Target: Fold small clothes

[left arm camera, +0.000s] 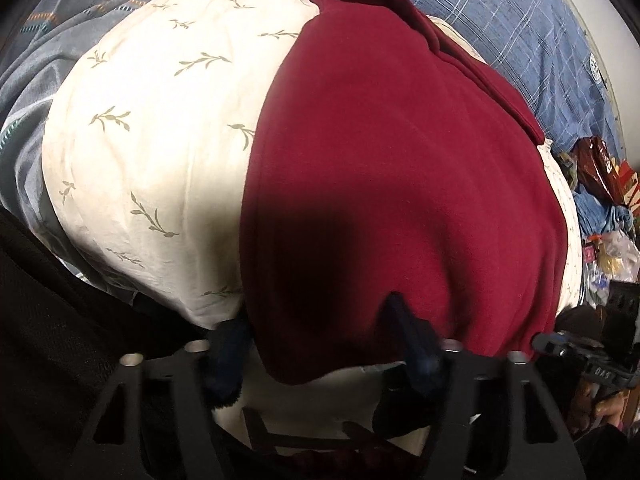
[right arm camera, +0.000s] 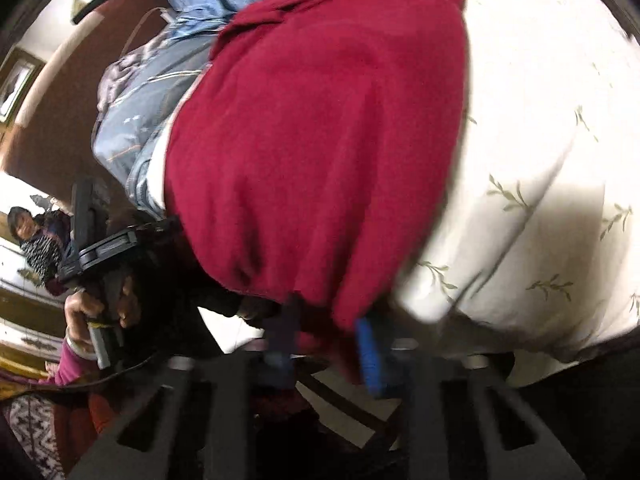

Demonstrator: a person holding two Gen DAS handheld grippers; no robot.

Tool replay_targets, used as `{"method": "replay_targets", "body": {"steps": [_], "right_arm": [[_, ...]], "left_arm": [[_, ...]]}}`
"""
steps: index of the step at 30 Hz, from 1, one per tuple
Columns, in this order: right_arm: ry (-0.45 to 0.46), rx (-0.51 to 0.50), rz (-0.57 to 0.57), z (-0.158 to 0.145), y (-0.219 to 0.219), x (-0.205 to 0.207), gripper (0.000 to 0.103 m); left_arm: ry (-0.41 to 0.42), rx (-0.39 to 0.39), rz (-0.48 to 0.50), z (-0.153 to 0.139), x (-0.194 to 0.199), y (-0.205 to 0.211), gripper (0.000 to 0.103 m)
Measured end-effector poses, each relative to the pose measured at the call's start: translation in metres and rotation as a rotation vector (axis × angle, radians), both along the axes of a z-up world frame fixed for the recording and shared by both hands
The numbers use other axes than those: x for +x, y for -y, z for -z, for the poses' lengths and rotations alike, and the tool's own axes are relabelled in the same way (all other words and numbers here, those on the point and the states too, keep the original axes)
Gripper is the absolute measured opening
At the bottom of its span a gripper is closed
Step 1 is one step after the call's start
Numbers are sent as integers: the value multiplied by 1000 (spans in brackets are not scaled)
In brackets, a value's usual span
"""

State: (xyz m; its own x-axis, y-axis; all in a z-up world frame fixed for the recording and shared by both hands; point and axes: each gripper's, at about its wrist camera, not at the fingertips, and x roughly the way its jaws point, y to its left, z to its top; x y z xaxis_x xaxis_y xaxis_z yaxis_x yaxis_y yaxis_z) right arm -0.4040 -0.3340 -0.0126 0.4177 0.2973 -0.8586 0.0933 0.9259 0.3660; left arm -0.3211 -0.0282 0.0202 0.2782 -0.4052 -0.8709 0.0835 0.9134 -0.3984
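Note:
A dark red fleece garment (left arm camera: 400,168) lies spread on a white pillow with green sprigs (left arm camera: 152,128). My left gripper (left arm camera: 320,336) stands at the garment's near edge, its dark blue fingers (left arm camera: 416,336) wide apart with the red hem between them. In the right wrist view the same red garment (right arm camera: 320,140) lies on the pillow (right arm camera: 540,120). My right gripper (right arm camera: 328,328) has the garment's near corner between its blue fingers (right arm camera: 368,356). The frame is blurred, so I cannot tell how tightly it grips. The other gripper (right arm camera: 96,248) shows at the left, held by a hand.
A blue plaid cloth (left arm camera: 520,32) lies behind the pillow and a grey starred blanket (left arm camera: 60,40) at the left. Bags and clutter (left arm camera: 600,208) lie at the right. A wooden headboard (right arm camera: 60,120) and a framed picture (right arm camera: 16,84) stand at the left of the right wrist view.

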Motion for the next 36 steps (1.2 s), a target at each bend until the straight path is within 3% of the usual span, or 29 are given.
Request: {"method": "replay_targets", "body": {"steps": [7, 16, 22, 26, 28, 36], "right_arm": [[73, 23, -45, -24, -10, 3, 10], [258, 137, 3, -84, 11, 25, 8], [350, 115, 86, -110, 34, 56, 7], [407, 106, 145, -124, 51, 78, 7], [422, 100, 185, -129, 64, 90, 7], [411, 71, 279, -134, 116, 169, 7]], "left_arm": [[29, 29, 31, -25, -11, 7, 10], [198, -60, 30, -96, -6, -3, 7], [297, -77, 8, -123, 24, -2, 7], [341, -82, -20, -133, 62, -1, 6], [348, -76, -23, -131, 86, 9, 1], [358, -72, -80, -123, 190, 51, 1]]}}
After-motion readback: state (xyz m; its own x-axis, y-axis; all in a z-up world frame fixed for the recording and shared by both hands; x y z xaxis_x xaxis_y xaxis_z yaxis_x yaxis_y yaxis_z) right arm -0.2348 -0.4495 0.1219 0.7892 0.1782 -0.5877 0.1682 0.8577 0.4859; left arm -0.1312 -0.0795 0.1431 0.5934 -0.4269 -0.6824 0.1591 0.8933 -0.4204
